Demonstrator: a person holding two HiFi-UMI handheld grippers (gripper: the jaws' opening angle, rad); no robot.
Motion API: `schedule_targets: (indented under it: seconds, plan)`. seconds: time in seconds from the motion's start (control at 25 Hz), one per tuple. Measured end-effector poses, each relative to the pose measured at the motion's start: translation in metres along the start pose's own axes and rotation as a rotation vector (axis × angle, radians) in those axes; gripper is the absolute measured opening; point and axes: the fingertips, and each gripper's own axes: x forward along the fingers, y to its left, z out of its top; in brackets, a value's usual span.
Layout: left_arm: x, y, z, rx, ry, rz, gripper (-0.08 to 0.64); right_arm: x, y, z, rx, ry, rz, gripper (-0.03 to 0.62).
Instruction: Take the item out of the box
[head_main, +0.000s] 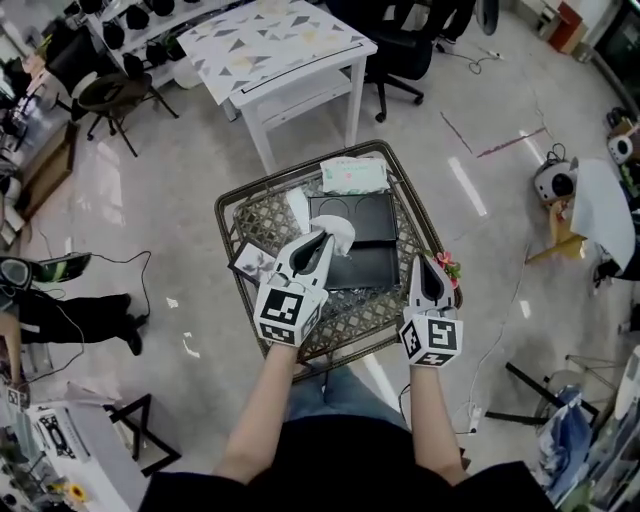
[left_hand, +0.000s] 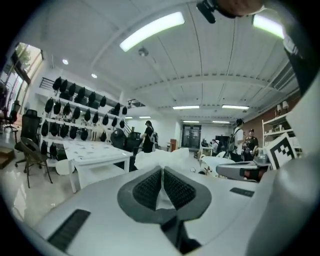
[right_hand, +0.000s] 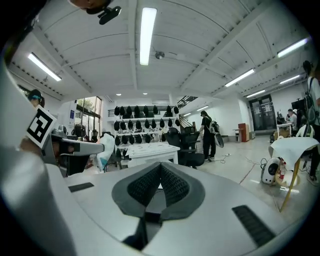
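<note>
the left gripper (head_main: 322, 240) pinches a white tissue (head_main: 343, 236) over the open black box (head_main: 372, 216) on the woven table (head_main: 228, 203). the right gripper (head_main: 421, 264) hovers just right of the box, near small pink flowers (head_main: 447, 266). a tissue pack (head_main: 353, 174) lies behind the box.
</note>
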Motion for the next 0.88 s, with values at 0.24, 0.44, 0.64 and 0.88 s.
schedule_targets:
  seconds: [0.24,0.44,0.64,0.88]
  plan:
    - [-0.036,0.024,0.044,0.033,-0.121,0.079,0.031,-0.017,0.017,0.034,-0.02,-0.077,0.021,0.002]
    - [-0.056,0.028,0.067,0.089,-0.183,0.099,0.031,-0.028,0.028,0.058,-0.031,-0.135,0.033,0.002]
    - [-0.071,0.023,0.076,0.106,-0.21,0.105,0.031,-0.042,0.036,0.073,-0.048,-0.172,0.042,0.002]
    - [-0.083,0.013,0.076,0.123,-0.212,0.092,0.031,-0.058,0.043,0.081,-0.061,-0.202,0.042,0.002]
